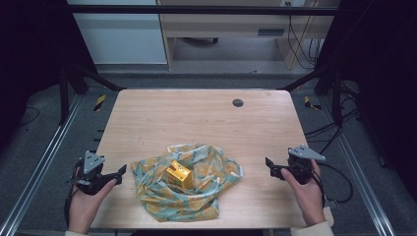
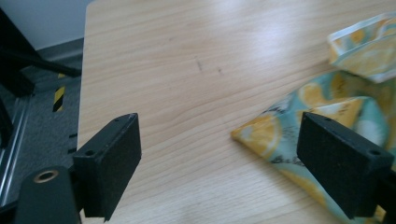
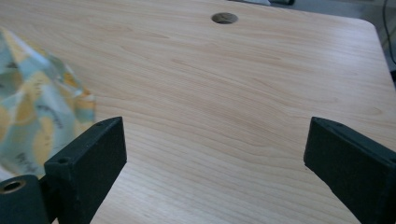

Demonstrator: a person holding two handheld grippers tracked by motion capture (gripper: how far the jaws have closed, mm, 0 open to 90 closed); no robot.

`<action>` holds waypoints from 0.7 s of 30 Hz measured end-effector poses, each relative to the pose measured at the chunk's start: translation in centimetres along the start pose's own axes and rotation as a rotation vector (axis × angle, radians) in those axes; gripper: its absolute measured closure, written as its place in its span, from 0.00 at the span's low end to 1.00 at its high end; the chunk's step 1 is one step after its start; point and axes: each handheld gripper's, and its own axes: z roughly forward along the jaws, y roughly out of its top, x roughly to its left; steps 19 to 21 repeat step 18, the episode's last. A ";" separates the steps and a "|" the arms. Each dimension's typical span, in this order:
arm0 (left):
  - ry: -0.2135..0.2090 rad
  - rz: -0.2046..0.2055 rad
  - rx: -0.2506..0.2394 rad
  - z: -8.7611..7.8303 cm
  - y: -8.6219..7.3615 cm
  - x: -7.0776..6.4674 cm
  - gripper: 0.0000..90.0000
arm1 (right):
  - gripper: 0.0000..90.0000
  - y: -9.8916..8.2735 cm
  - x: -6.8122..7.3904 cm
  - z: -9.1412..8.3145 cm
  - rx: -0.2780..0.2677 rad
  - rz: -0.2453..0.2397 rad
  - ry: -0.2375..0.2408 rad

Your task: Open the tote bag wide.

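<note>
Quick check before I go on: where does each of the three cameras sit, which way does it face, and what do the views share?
High view: above the near edge, facing forward and down on the table; both hands with left gripper and right gripper, the cloth around a yellow box.
Left gripper view: on the left gripper, looking along its open jaws at a cloth corner.
Right gripper view: on the right gripper, jaws open, facing the table hole.
Shared: cloth and tabletop.
</note>
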 end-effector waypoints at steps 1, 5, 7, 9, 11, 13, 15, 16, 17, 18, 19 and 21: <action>0.008 0.001 0.013 0.3 -0.1 0.3 0.14 | 0.07 -0.1 -0.2 0.2 0.003 0.007 -0.014; 0.049 0.006 0.050 1.2 -0.5 1.6 0.14 | 0.07 -0.4 -0.7 0.9 0.031 0.024 -0.026; 0.067 -0.022 0.049 1.5 -0.7 2.7 0.14 | 0.07 -0.5 -0.8 1.4 0.051 0.024 -0.022; 0.075 -0.057 0.040 1.5 -0.9 3.5 0.14 | 0.08 -0.6 -0.8 1.7 0.076 0.027 -0.021; 0.075 -0.080 0.057 1.6 -1.1 3.9 0.13 | 0.08 -0.9 -0.6 2.1 0.126 0.027 -0.012; 0.060 -0.090 0.061 1.5 -1.1 3.8 0.12 | 0.09 -1.2 -0.4 2.3 0.168 0.027 -0.005; 0.051 -0.064 0.060 1.5 -0.9 3.2 0.12 | 0.09 -1.3 -0.5 2.4 0.180 0.022 -0.010; 0.048 -0.049 0.062 1.5 -0.8 2.9 0.12 | 0.09 -1.3 -0.5 2.3 0.181 0.028 -0.012; 0.041 -0.036 0.065 1.6 -0.7 2.6 0.12 | 0.09 -1.3 -0.5 2.3 0.180 0.029 -0.013; 0.034 -0.027 0.070 1.7 -0.7 2.4 0.11 | 0.09 -1.4 -0.6 2.3 0.184 0.038 -0.009; 0.034 -0.027 0.070 1.7 -0.7 2.4 0.11 | 0.09 -1.4 -0.6 2.3 0.184 0.038 -0.009; 0.034 -0.027 0.070 1.7 -0.7 2.4 0.11 | 0.09 -1.4 -0.6 2.3 0.184 0.038 -0.009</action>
